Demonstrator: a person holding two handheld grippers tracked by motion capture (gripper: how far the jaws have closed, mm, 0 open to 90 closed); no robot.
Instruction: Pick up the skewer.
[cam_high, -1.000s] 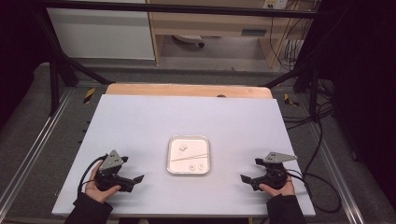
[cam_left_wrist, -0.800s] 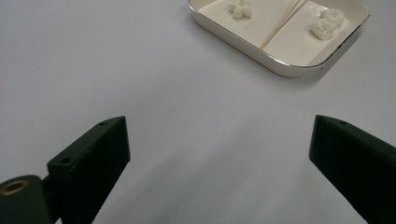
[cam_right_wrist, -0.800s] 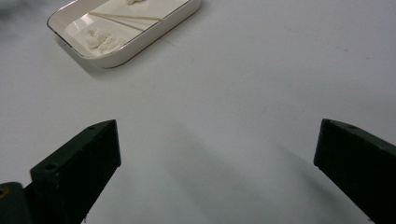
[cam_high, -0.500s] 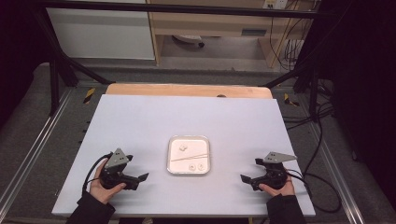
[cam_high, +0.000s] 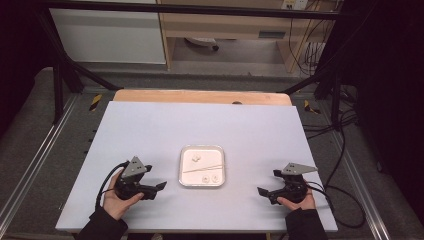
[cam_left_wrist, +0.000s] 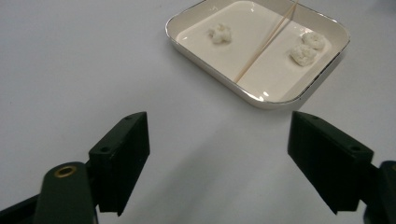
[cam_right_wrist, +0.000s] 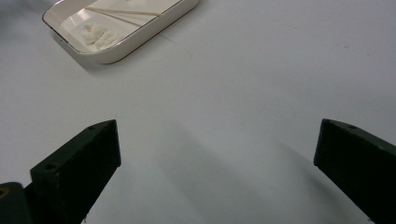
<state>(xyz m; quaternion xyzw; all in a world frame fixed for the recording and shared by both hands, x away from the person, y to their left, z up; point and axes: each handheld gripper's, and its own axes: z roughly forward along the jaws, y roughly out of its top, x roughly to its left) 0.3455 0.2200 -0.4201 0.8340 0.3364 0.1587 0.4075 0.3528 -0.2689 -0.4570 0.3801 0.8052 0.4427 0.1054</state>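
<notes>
A white square tray (cam_high: 202, 147) lies mid-table; it holds three small white lumps (cam_high: 196, 158) and a thin wooden stick (cam_high: 202, 169). My left gripper (cam_high: 158, 189) sits just left of the tray, held in a hand and pointing at it. Its jaws have just been closing a little, but it stays open with nothing between them. In the left gripper view (cam_left_wrist: 217, 144) the tray (cam_left_wrist: 261, 100), stick (cam_left_wrist: 264, 44) and lumps (cam_left_wrist: 220, 33) lie close ahead. My right gripper (cam_high: 262, 192) rests right of the tray, open and empty (cam_right_wrist: 217, 154), with the tray (cam_right_wrist: 140, 42) farther off.
The pale tabletop (cam_high: 200, 120) has a wooden strip (cam_high: 200, 96) along its far edge. Metal rails (cam_high: 35, 165) run along both sides, and black frame posts (cam_high: 62, 75) rise at the back corners. Cables (cam_high: 340, 145) trail off the right side.
The left hand has carried its gripper rightward, closer to the tray, and its jaws have narrowed slightly. The right gripper has stayed where it was.
</notes>
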